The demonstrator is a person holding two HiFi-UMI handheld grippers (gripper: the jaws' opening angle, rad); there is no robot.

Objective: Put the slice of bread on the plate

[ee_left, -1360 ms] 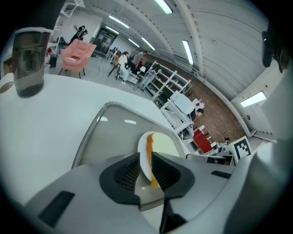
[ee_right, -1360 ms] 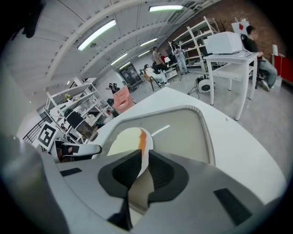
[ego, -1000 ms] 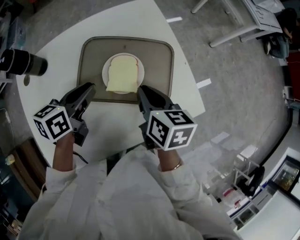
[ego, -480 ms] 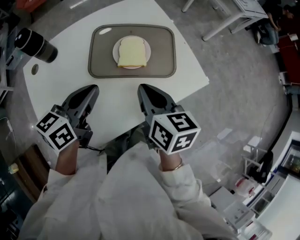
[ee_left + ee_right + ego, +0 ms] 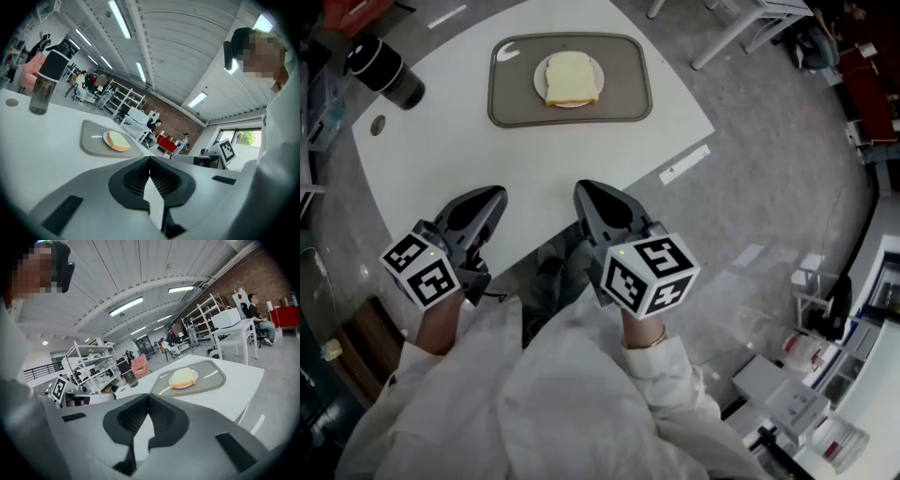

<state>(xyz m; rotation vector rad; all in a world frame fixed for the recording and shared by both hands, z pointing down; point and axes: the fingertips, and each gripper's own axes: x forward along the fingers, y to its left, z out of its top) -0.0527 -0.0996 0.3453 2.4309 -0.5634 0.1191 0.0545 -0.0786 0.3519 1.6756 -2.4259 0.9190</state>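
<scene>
Currently logged, item one: a pale, brown-crusted slice of bread (image 5: 572, 78), lying flat. It is close to square. Its rounded crown seems to point toward the far edge of the counter and its straight base toward the person, so the long axis runs roughly near-to-far.

Containers:
- Small round white plate (image 5: 538, 80): holds the slice, which covers most of it and leaves only a thin rim showing.
- Grey rounded-rectangle tray (image 5: 623, 75): holds the plate near its middle, long side across the view.
- White counter (image 5: 581, 150): carries the tray toward its far side. A dark cylindrical bottle with a black cap (image 5: 386, 73) stands well to the left of the tray.

Tongs:
- Left tongs (image 5: 495, 196): grey, pressed together at the tips with nothing between them, held at the near edge of the counter.
- Right tongs (image 5: 582, 190): grey, likewise pressed together and pinching nothing, held at the near edge beside the left pair.

Relation: the slice lies well apart from both tongs, beyond their tips, with bare counter between. Both gripper views show it ahead on the plate, untouched.
</scene>
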